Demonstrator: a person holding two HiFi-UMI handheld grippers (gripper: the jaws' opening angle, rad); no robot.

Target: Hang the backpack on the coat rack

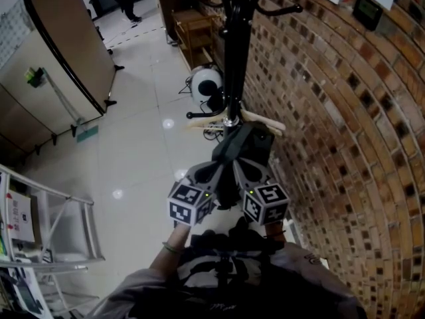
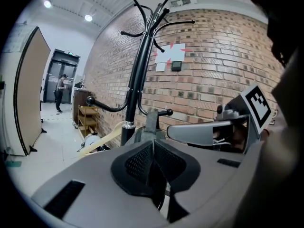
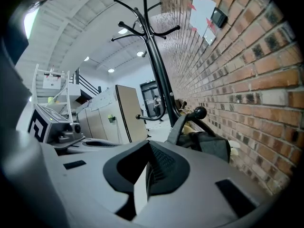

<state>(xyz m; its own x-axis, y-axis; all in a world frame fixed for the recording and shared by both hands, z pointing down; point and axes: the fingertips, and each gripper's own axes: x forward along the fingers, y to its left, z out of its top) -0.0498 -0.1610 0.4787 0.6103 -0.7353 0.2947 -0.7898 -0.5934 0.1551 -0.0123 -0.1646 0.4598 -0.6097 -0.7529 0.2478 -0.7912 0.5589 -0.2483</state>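
Evidently the backpack (image 3: pixel 211 144) is already on the coat rack (image 1: pixel 236 45). Its grey top loop (image 3: pixel 176 126) rises to a low ball-tipped hook (image 3: pixel 199 112) and appears draped over it, with the dark bag slumped just below, close against the brick wall (image 1: pixel 332 145). I judge that the low hook is chosen because it sits within level reach. It also lets the pole and the wall flank the bag on either side.

The left gripper (image 2: pixel 153 142) and the right gripper (image 3: pixel 149 145) sit side by side in front of the bag, both aimed at it. Each pair of jaws is clenched with nothing between the pads (the right pair shows only a pale sliver of floor through its seam). Neither touches the loop, so the hook alone seems to bear the weight.

The bag's long axis runs up and down. The loop end points up at the hook and the body hangs beneath it, beside the pole.
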